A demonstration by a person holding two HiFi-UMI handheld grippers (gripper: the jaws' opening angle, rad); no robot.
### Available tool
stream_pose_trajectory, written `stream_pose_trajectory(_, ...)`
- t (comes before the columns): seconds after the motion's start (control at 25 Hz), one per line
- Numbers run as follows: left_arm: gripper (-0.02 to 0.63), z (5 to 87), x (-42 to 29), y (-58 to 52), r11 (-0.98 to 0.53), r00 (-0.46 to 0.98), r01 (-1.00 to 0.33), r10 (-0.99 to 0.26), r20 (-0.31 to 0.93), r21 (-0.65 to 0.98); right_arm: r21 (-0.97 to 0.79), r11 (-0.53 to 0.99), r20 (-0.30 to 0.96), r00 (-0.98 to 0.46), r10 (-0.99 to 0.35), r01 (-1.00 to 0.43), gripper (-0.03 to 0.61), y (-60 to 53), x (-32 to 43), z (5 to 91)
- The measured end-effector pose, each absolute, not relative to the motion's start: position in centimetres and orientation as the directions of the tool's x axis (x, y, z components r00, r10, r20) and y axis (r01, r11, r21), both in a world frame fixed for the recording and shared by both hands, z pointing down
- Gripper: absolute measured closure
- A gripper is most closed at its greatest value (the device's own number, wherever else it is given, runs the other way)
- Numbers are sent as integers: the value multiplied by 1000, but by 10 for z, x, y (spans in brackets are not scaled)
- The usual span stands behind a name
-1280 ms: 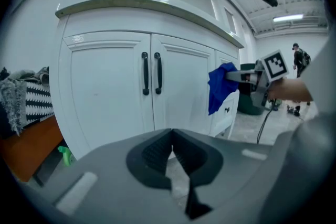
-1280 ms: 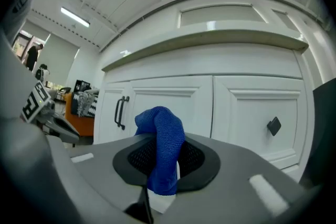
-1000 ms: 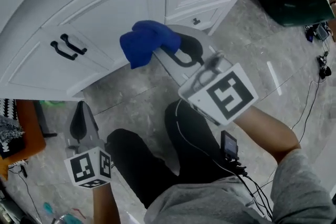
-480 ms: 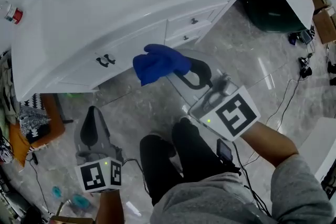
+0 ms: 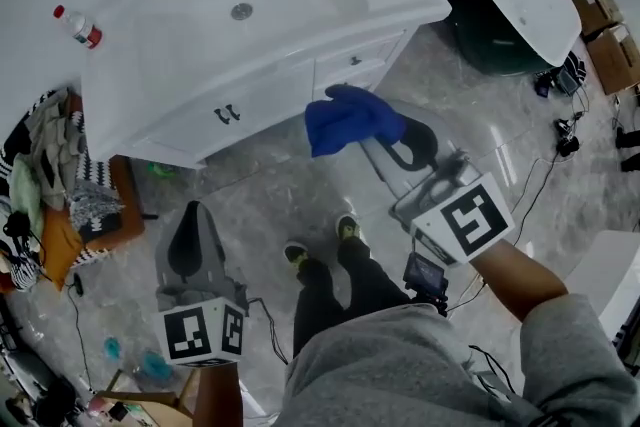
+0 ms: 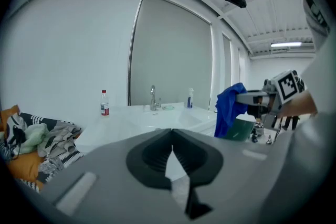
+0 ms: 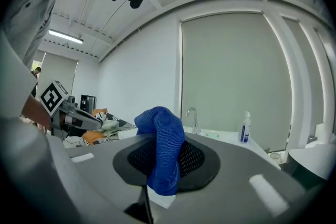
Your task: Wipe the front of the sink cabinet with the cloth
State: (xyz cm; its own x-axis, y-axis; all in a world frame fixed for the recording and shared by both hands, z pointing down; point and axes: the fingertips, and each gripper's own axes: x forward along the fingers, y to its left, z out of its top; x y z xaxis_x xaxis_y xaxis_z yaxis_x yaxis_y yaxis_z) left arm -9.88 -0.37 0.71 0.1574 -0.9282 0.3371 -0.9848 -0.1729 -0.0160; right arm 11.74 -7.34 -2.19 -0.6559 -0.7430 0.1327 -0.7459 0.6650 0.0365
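Fingers of the right gripper pinch a blue cloth of coarse weave, bunched and drooping over them. It hangs near the glossy white sink cabinet without touching it. Left gripper fingers are pressed together and empty. Since a second ago the cabinet has receded.

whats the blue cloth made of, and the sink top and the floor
Blue cloth: soft knitted fabric, likely microfibre; fine ribbed weave, matte, drapes limply.
Sink top: glossy white, probably ceramic or cast resin; smooth moulded basin, soft reflections.
Floor: polished grey stone-look tile, marble veining and glare; real stone or porcelain unclear.
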Motion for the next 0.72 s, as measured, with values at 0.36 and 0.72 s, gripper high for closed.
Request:
stream_pose_trajectory(0.36, 603, -1, -95, 34, -165, 134, -985, -923, 361, -56, 15, 653, 89, -649, -755, -757, 506, -52, 128, -35)
stream_pose_trajectory(0.72, 603, 1, -101, 34, -121, 101, -992, -925, 366, -32, -7, 643, 94, -641, -762, -766, 506, -57, 136, -32)
